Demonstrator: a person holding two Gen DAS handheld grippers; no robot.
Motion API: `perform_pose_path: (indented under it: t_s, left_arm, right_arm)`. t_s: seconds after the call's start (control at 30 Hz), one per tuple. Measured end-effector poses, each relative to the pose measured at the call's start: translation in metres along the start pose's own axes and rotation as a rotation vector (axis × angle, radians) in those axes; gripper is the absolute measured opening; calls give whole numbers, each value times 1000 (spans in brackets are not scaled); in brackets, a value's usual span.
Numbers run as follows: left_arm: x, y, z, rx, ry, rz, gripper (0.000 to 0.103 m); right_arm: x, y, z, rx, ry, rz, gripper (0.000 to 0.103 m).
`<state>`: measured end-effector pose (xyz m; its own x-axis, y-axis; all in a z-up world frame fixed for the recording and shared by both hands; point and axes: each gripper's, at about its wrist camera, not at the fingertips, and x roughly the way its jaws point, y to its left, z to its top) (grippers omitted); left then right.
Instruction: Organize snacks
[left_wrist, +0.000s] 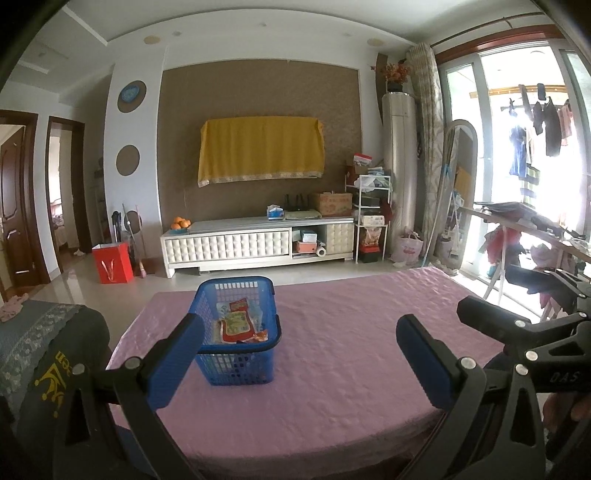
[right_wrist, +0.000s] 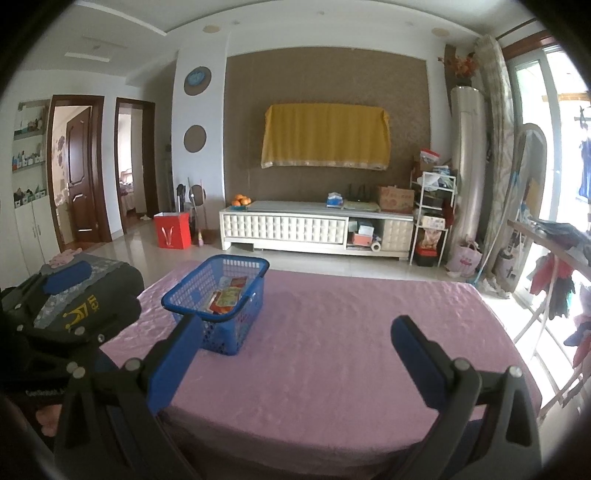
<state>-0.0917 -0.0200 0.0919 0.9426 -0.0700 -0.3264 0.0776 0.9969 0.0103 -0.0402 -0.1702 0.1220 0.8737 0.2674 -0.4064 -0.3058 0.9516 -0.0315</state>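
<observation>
Currently, by label:
Surface: table under a pink quilted cloth, filling the lower centre of both views.
Basket: blue basket on the cloth, left of centre; snack packets lie inside it.
Left gripper: jaws fully apart, nothing between them; left pad overlaps the basket's near corner in the picture.
Right gripper: jaws spread wide, empty, over bare cloth.
Room: white TV cabinet against the far wall, yellow cloth hung above it.
Edges: table's far edge meets tiled floor; clothes rack at right edge.
</observation>
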Motion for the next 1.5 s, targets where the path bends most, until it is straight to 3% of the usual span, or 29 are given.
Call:
perform_pose_path:
  t_s: [1.5]
  left_arm:
    - [-7,-10,-5,-21,28,2,103]
  right_arm:
    - [-13,7,-6,13,13,-20,103]
